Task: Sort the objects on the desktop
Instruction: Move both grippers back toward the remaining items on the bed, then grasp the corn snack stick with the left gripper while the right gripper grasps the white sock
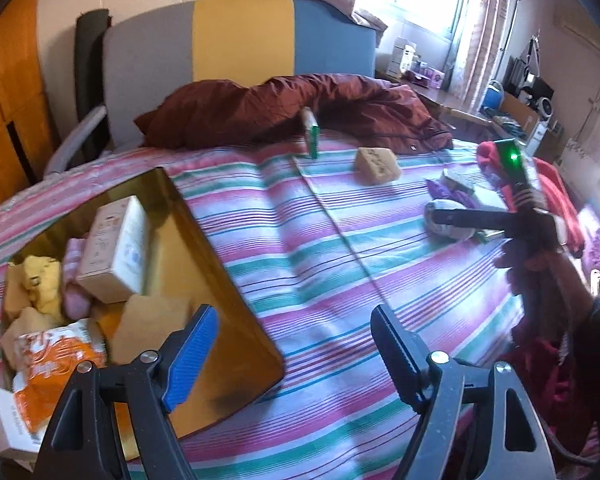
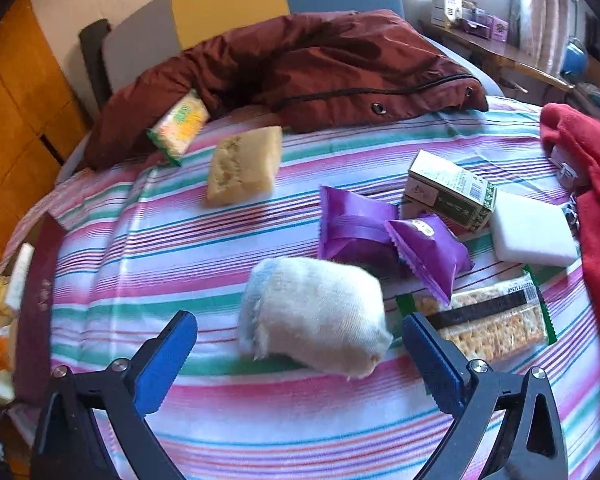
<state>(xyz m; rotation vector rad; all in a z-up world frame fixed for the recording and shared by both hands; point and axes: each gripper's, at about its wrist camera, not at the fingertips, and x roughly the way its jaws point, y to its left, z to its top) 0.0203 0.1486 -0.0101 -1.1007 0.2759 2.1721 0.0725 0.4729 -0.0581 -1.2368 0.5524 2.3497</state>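
My left gripper point(image 1: 296, 340) is open and empty above the right edge of a brown box point(image 1: 236, 320) that holds a cream carton point(image 1: 116, 248), yellow and pink cloths and an orange packet point(image 1: 56, 356). My right gripper point(image 2: 300, 344) is open, its fingers either side of a rolled white cloth point(image 2: 316, 316) on the striped cover; it also shows in the left wrist view point(image 1: 448, 220). Past it lie two purple packets point(image 2: 388, 236), a green-and-white carton point(image 2: 448, 196), a white block point(image 2: 532, 232) and a cracker pack point(image 2: 488, 320).
A tan sponge point(image 2: 244, 164) and a yellow-green snack pack point(image 2: 180, 124) lie near a dark red jacket point(image 2: 320, 64) at the back. A red garment point(image 2: 596, 184) lies at the right. A padded headboard point(image 1: 236, 40) and a cluttered desk point(image 1: 512, 108) stand behind.
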